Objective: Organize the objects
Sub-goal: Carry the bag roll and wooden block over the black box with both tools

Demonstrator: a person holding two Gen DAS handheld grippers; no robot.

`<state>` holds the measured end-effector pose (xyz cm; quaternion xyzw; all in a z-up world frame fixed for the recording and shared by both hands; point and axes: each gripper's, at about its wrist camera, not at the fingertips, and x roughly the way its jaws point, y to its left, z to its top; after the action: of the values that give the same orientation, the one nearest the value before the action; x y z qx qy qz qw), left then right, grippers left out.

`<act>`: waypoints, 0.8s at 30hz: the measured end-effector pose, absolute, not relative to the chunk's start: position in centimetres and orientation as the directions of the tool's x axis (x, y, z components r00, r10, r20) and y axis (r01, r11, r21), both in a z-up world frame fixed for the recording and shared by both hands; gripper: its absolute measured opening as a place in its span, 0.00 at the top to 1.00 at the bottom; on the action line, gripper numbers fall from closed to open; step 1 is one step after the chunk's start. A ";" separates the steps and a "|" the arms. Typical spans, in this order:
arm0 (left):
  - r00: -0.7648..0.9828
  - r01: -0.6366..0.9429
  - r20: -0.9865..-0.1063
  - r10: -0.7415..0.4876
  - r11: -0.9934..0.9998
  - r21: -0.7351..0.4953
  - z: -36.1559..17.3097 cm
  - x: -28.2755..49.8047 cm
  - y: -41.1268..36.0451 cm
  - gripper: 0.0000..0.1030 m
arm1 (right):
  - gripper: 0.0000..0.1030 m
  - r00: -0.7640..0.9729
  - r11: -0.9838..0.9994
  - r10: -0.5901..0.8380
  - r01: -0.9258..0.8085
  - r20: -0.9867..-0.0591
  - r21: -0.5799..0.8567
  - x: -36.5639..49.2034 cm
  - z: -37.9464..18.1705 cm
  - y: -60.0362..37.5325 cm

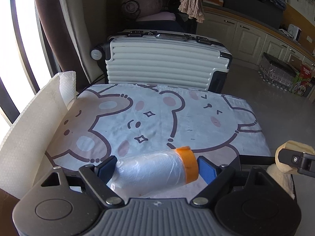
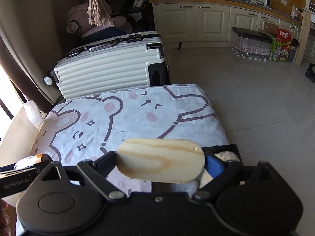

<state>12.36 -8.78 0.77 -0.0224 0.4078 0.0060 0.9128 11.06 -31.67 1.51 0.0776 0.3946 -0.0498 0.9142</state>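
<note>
The left gripper (image 1: pixel 156 170) is clamped across a roll of clear plastic bags (image 1: pixel 151 172) with an orange band at one end, one blue pad on each end, and the roll hangs just above the near edge of the table. The right gripper (image 2: pixel 160 162) is clamped endwise on an oval wooden block (image 2: pixel 160 160), held over the near right corner, above an open black box (image 2: pixel 234 147) that contains something cream and fluffy (image 2: pixel 224 155). Both items appear to be in transit, so the step in hand is judged to be carrying each to its place. Keep both grips closed until the item rests on a surface; the film on the roll looks slippery and soft, so avoid tilting it endwise. Lower the block squarely into the box, clear of the wall. Keep the two tools well apart. Count: one roll, one block, one box, one fluffy item, one cartoon-bear cloth (image 1: pixel 157 118) covering the table, one pale ribbed suitcase (image 1: pixel 167 64) standing just behind it, one stack of white foam sheets (image 1: pixel 29 137) at the left edge.
</note>
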 end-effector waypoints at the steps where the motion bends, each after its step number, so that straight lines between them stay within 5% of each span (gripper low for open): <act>1: 0.669 -0.027 -0.743 -0.009 0.999 -0.036 0.8 12.3 -8.9 0.15 | 0.08 0.684 0.983 -0.031 0.153 -0.729 0.102 11.0 1.5 -31.8; 24: 0.653 0.070 -0.753 -0.080 0.997 -0.045 -0.3 13.2 -12.6 0.15 | 0.08 0.674 0.974 -0.052 0.197 -0.737 0.111 11.2 0.3 -34.7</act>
<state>13.25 -12.63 -0.28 -0.0061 0.4143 -0.0412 0.9092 11.21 -34.67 0.31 0.0908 0.3982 -0.0683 0.9102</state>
